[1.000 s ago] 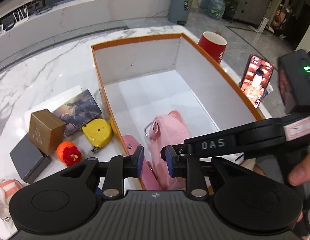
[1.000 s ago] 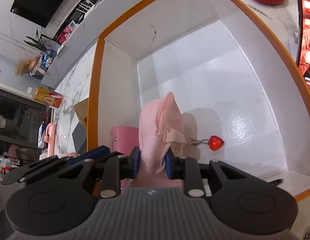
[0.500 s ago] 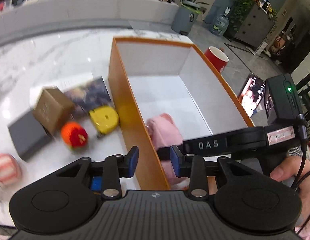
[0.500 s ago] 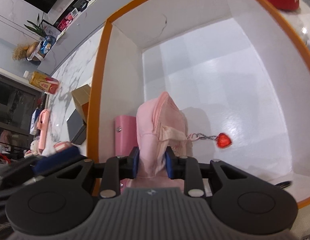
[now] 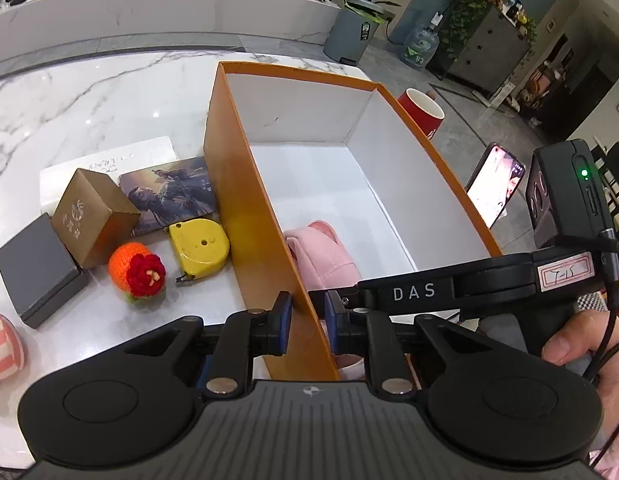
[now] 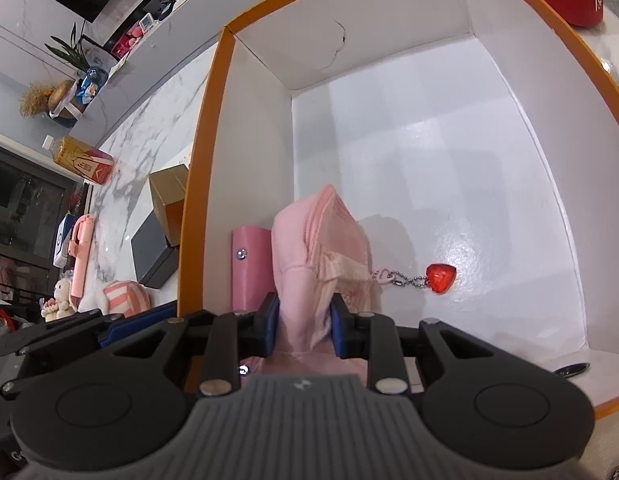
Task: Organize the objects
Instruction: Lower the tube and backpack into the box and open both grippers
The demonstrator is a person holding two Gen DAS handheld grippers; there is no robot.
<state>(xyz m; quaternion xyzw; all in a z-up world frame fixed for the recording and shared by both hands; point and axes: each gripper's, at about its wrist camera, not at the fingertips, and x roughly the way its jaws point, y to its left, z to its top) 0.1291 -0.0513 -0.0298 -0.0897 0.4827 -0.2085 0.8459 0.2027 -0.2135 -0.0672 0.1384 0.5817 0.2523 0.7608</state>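
An orange box with a white inside (image 5: 245,184) stands on the marble table. My right gripper (image 6: 303,320) is shut on a small pink backpack (image 6: 321,248) and holds it upright inside the box near the front left corner (image 5: 321,248). A red heart charm (image 6: 440,277) hangs from it on a chain. A pink wallet (image 6: 251,264) stands next to it by the left wall. My left gripper (image 5: 305,322) is open, with its jaws on either side of the box's left wall near the front. It grips nothing.
Left of the box lie a yellow tape measure (image 5: 199,246), an orange knitted fruit (image 5: 137,274), a brown carton (image 5: 91,216), a grey flat box (image 5: 35,268) and a picture card (image 5: 173,194). A red cup (image 5: 421,114) and a lit phone (image 5: 495,186) stand to the right.
My left gripper has moved left, from inside the box to astride its left wall. My right gripper still holds the backpack, now slightly deeper in the box.
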